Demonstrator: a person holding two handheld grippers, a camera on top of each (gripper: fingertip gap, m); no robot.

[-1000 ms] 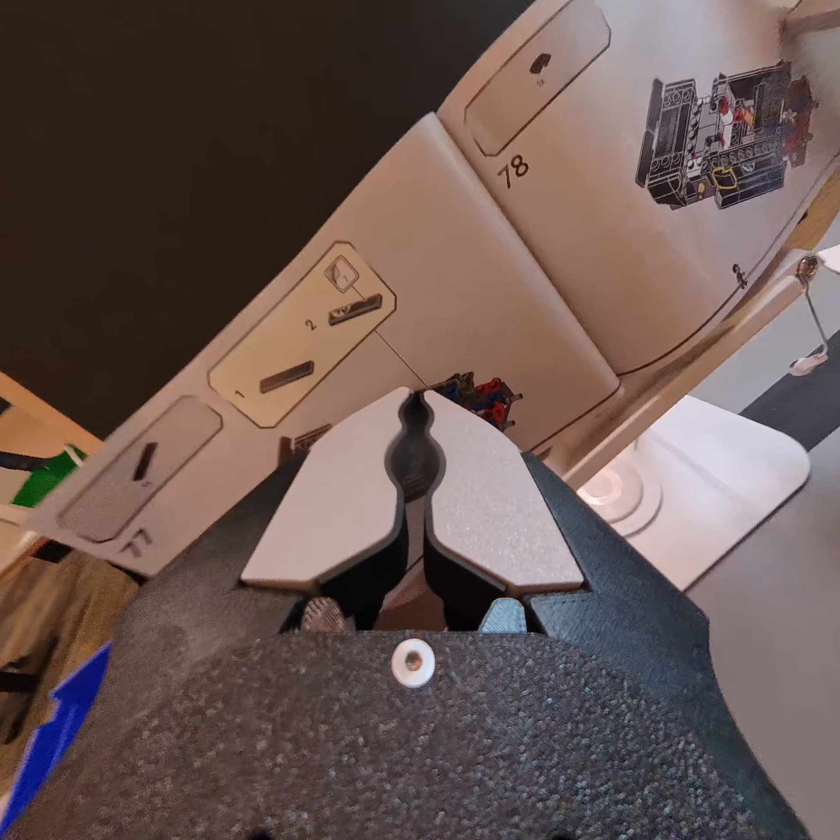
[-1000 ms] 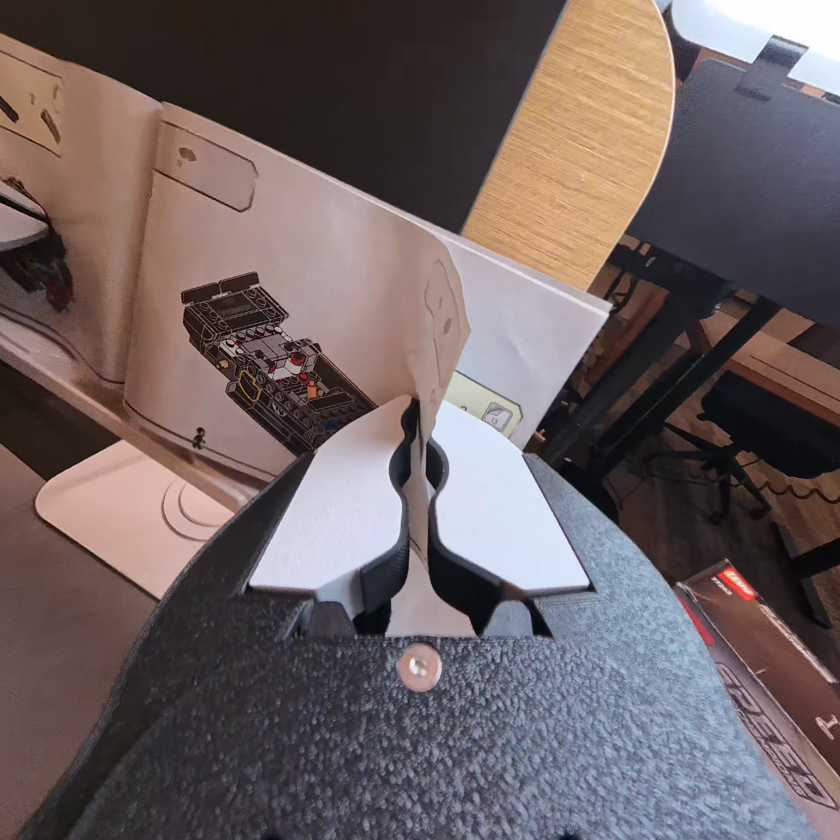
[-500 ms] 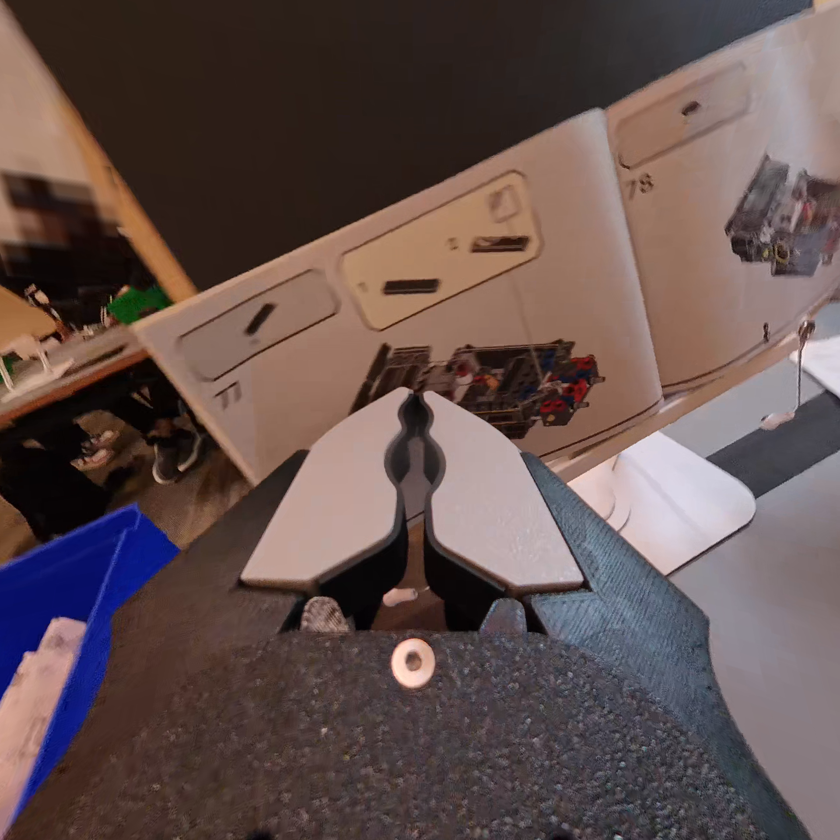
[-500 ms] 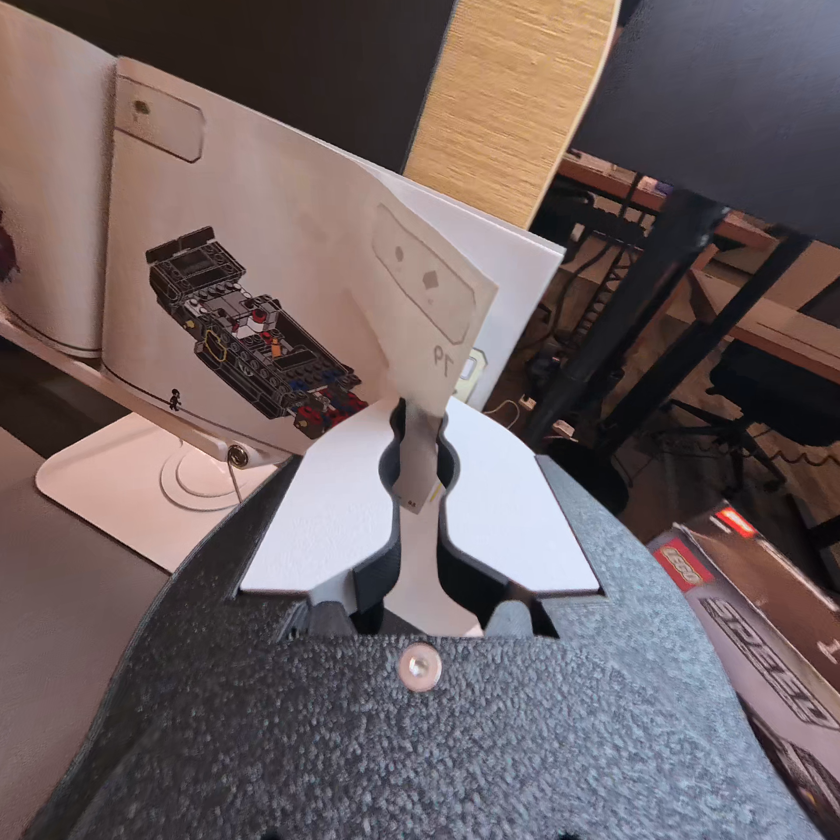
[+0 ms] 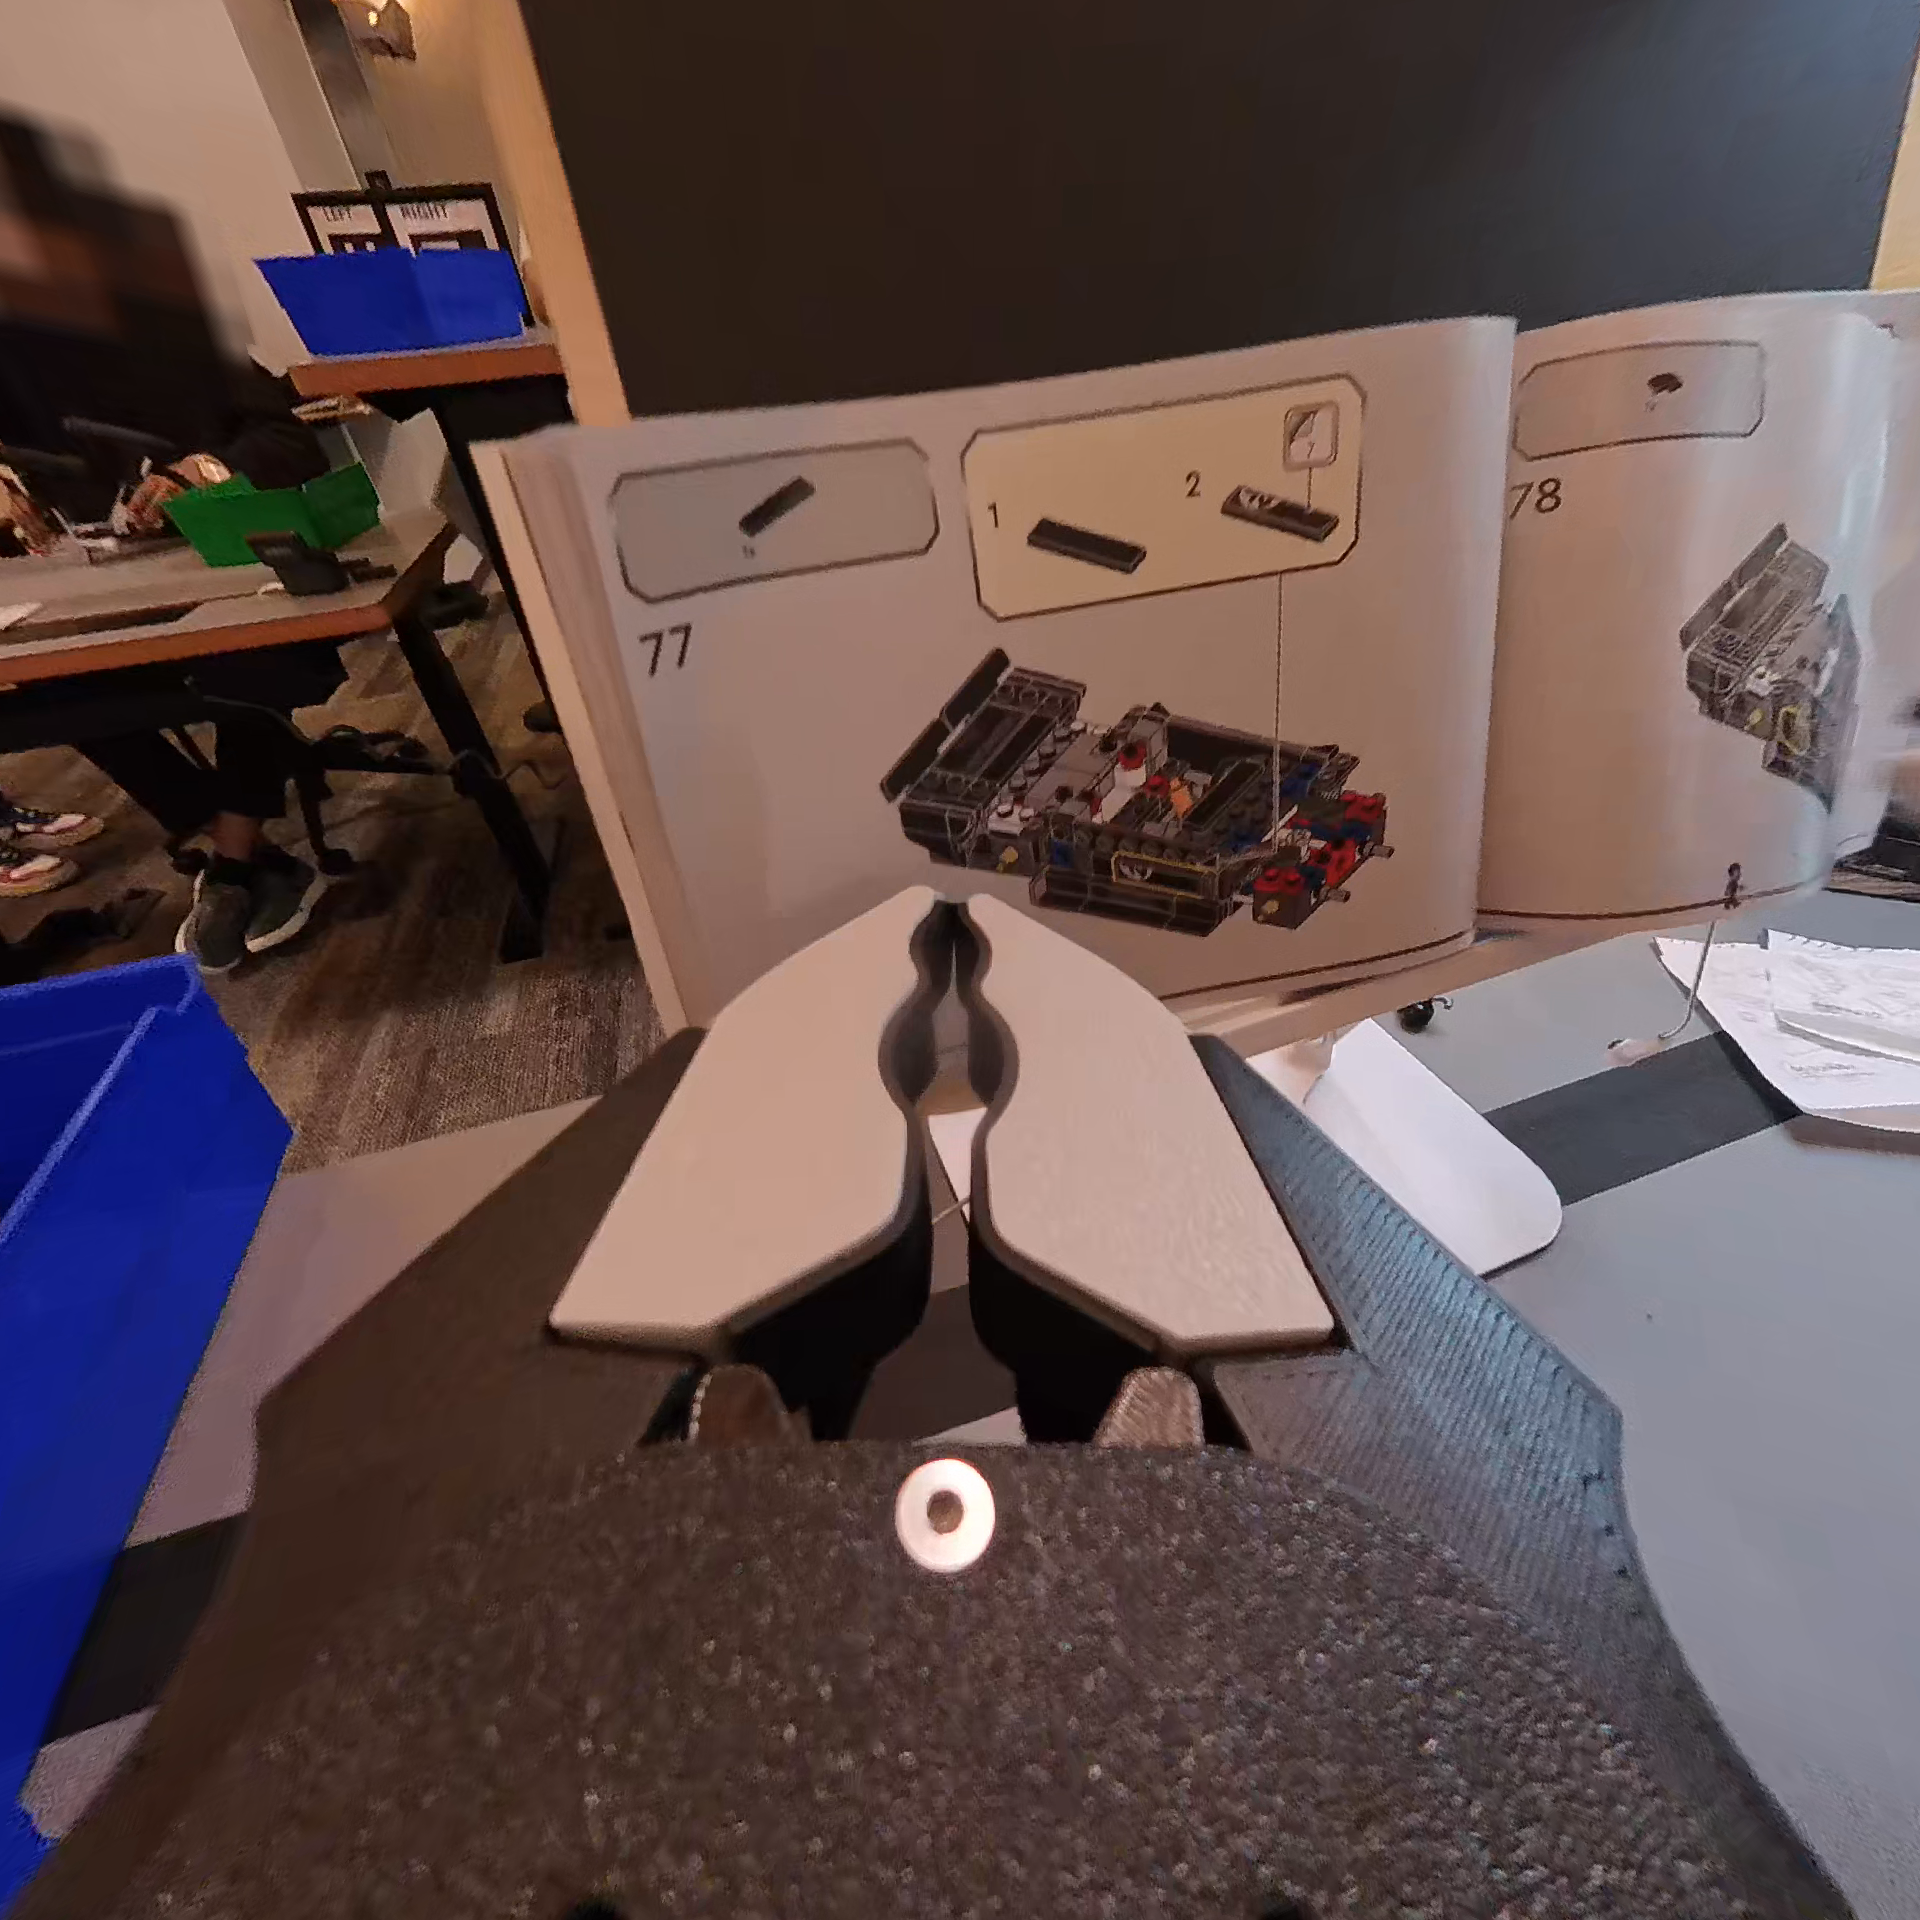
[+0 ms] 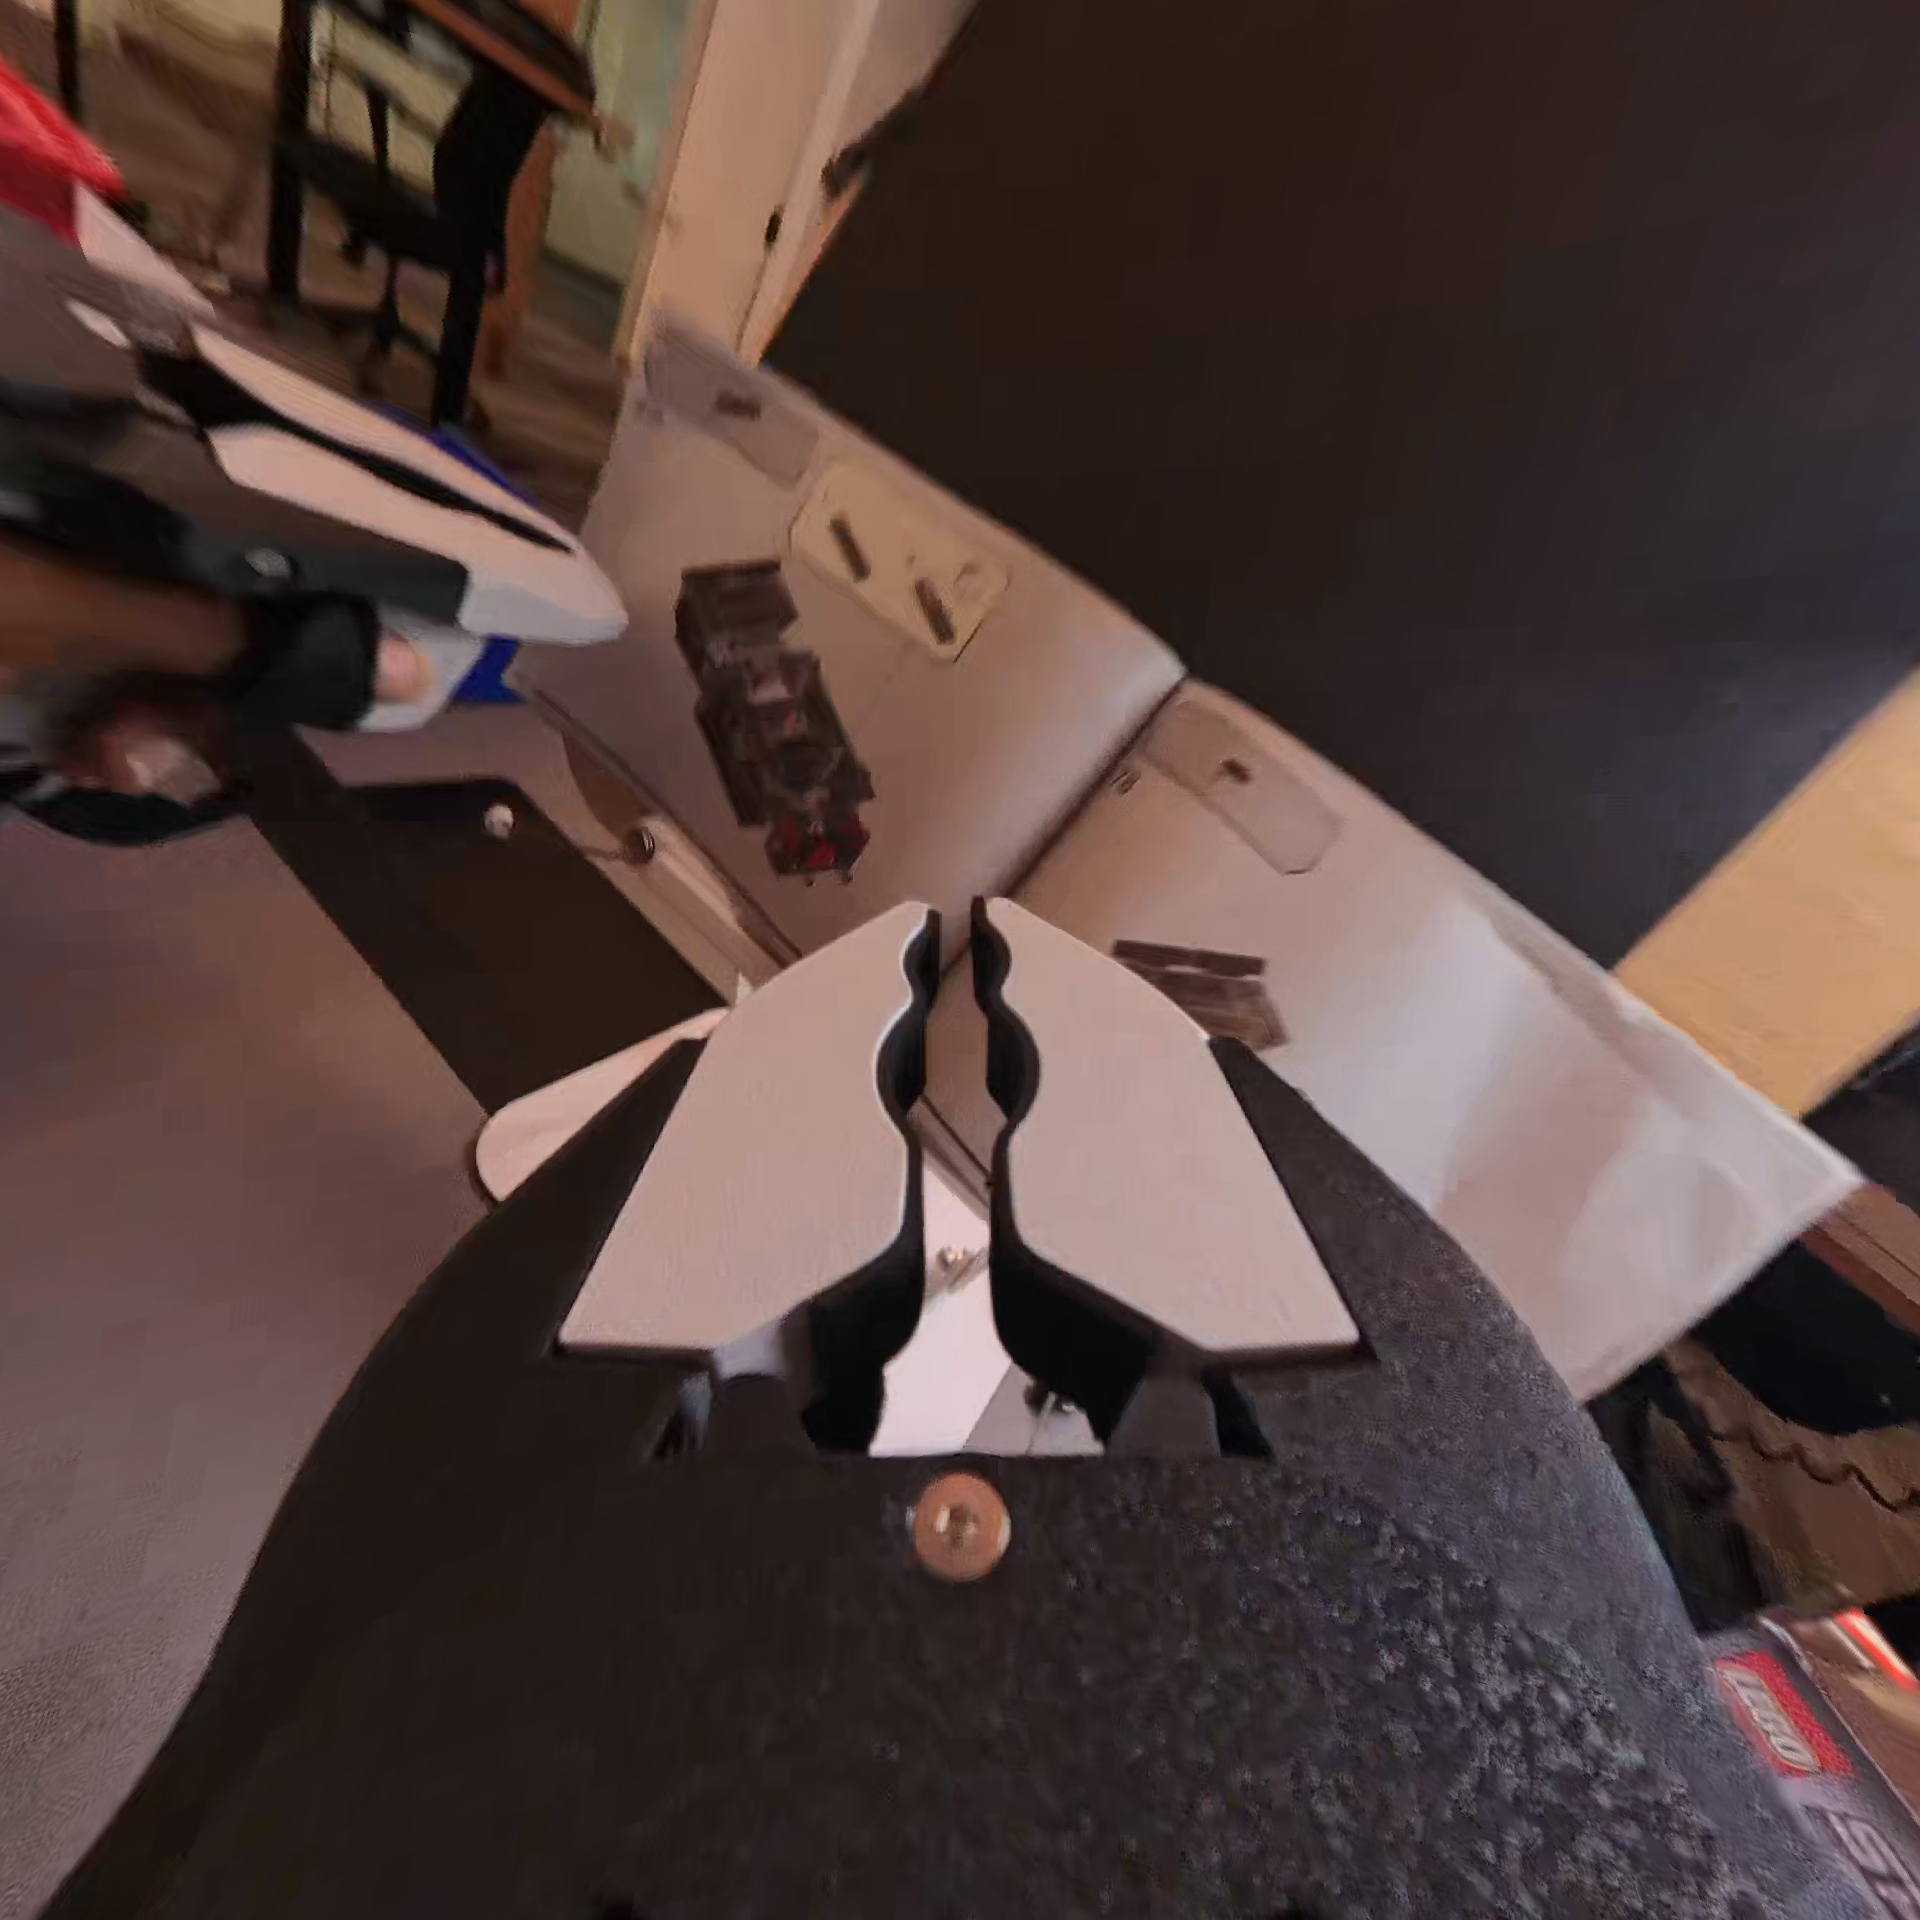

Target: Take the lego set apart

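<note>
While the left gripper (image 5: 948,914) points at the open instruction booklet (image 5: 1039,665), its two pale fingers (image 5: 800,1122) meet at the tips with nothing between them, and only the wavy gaps farther back show the worktop (image 5: 1662,1382) below. The tips sit just in front of the booklet's lower edge; whether they touch the paper cannot be told. The booklet stands upright on a white stand (image 5: 1434,1153), spread at a page with a drawing of a dark brick car. A blue bin (image 5: 94,1195) sits at the left edge of the worktop, and loose white sheets (image 5: 1808,1018) lie to the right of the stand.

In the right wrist view the right gripper (image 6: 956,914) has its fingers slightly apart, a thin slot running between the tips, and it holds nothing. It aims at the booklet's fold, with the right-hand page (image 6: 1455,1049) bowed outward beside it. The left gripper appears at the upper left of this view, held in a gloved hand (image 6: 260,665), well apart from the right one. A dark box (image 6: 1829,1756) with a red logo lies at the lower right corner. The built lego set itself is not visible in either view.
</note>
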